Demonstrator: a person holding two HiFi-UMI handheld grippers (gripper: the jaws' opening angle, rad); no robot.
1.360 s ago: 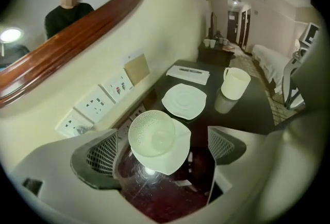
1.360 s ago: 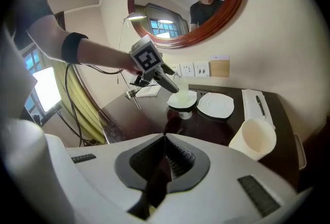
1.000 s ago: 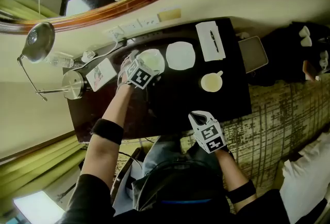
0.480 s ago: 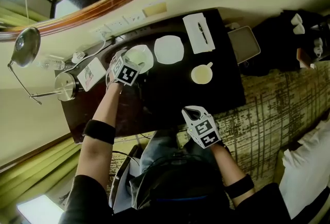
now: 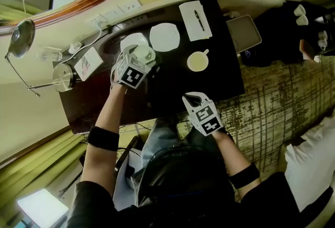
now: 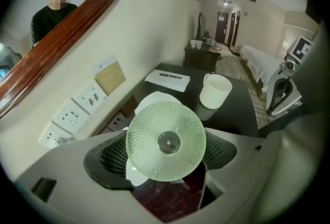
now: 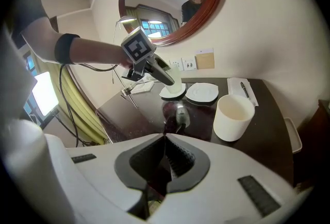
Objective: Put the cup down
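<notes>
- Table, dark and glossy, stands against the far wall under a round mirror and carries all the things below.
- Left gripper reaches over the far left part of the table. Its jaws have just been closing, and they are clamped on the green glass cup, one pad on each side of it.
- Right gripper hangs at the near edge of the table, well apart from the cup. Its jaws are together with nothing between them, so the left hand is the one that must do the placing.
- White mug stands upright on the right part of the table, apart from both grippers.
- Two white saucers lie side by side at the far side: the left saucer and the right saucer.
- Cup sits at the tip of the left gripper. Its long axis runs nearly along the line in which the gripper points, so it looks tilted with the gripper and not plumb. It hangs over the near rim of the left saucer; whether it touches the saucer I cannot tell. I judge that the coming move goes downward, and that the wrist should bring the cup upright before the jaws open.
</notes>
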